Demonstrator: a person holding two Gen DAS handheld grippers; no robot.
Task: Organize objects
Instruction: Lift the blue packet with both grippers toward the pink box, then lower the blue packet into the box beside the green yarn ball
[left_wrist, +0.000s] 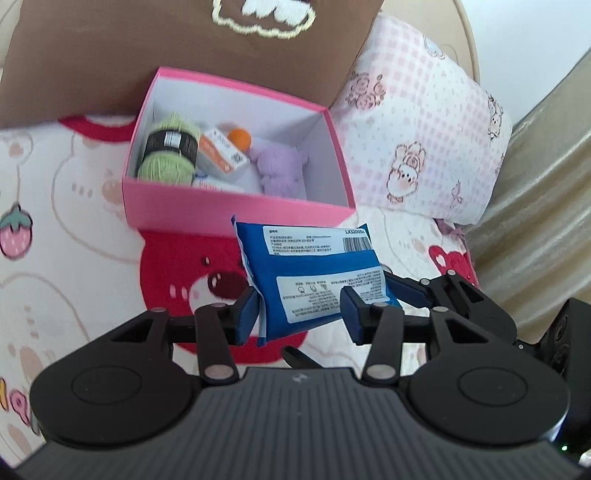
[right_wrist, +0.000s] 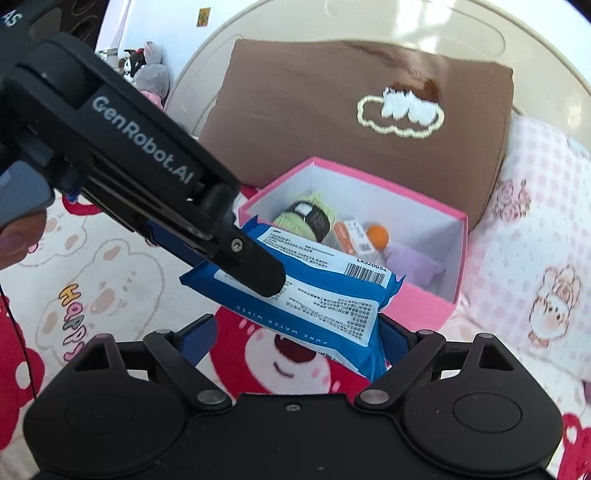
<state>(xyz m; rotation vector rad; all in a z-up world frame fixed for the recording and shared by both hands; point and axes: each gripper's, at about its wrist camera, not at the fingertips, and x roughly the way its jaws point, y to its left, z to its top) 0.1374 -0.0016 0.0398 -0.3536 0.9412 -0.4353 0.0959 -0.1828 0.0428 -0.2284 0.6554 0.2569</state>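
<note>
A blue pack of water wipes (left_wrist: 314, 273) hangs above the bedspread, just in front of the pink box (left_wrist: 236, 214). My left gripper (left_wrist: 299, 312) is shut on the pack's near end, its pads pressing both sides. In the right wrist view the left gripper (right_wrist: 258, 273) reaches in from the upper left and clamps the pack (right_wrist: 325, 306). My right gripper (right_wrist: 295, 339) stands wide open under the pack's near corner, which lies beside its right finger. The box (right_wrist: 417, 306) holds green yarn (left_wrist: 168, 155), an orange-and-white carton (left_wrist: 221, 155), an orange ball (left_wrist: 239, 137) and a purple plush (left_wrist: 280, 170).
A brown pillow (left_wrist: 184, 55) leans right behind the box, and a pink checkered pillow (left_wrist: 424, 129) lies to its right. The bedspread (left_wrist: 74, 221) carries red bear prints. A beige headboard (right_wrist: 369, 22) rises behind, with plush toys (right_wrist: 147, 70) at the far left.
</note>
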